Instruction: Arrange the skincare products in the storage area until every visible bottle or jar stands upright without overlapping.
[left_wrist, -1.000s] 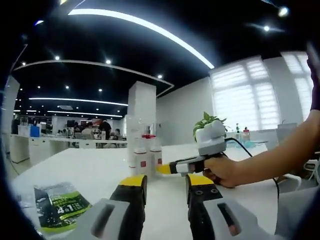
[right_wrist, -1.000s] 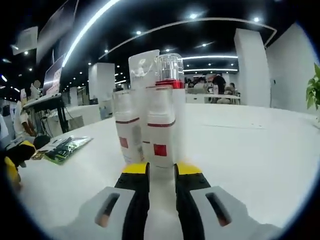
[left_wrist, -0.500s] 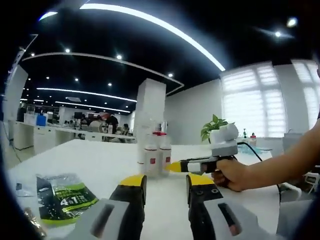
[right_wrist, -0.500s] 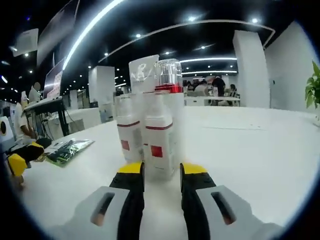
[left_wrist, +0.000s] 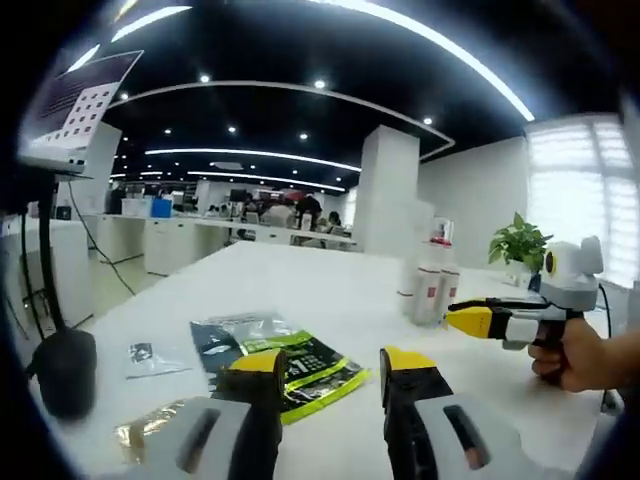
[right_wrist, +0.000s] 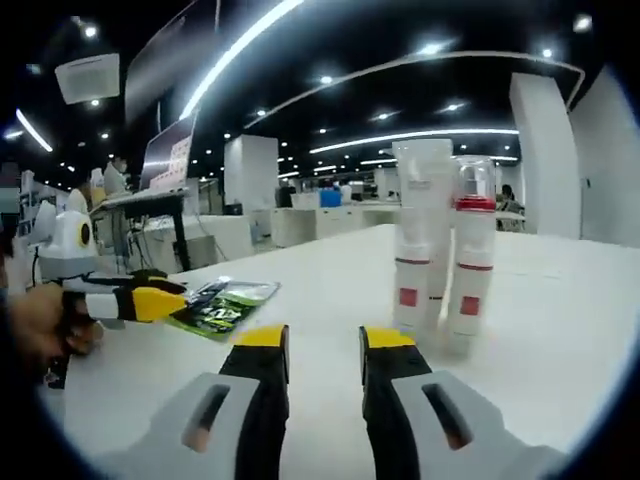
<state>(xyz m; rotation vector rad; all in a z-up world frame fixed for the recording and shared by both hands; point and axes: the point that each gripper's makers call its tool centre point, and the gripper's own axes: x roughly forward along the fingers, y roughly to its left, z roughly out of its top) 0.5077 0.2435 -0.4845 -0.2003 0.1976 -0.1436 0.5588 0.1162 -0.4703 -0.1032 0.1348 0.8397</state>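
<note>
A wide white surface (right_wrist: 560, 330) in an open office is carrying the bottles (right_wrist: 440, 250), which are standing upright in a tight cluster right of my right hand-held gripper (right_wrist: 325, 345), its jaws slightly apart and empty. My left hand-held gripper (left_wrist: 330, 365), also parted and empty, is pointing over a green packet (left_wrist: 290, 365). I am judging the bottles crowded; I should approach slowly and grip low to avoid tipping neighbours.

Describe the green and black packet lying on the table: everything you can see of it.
The flat, glossy green and black foil packet lies on the white table, bright green along its near edge with white print too blurred to read. It sits just beyond the left gripper, untouched. The right gripper view shows it lying well apart from the upright bottles.
</note>
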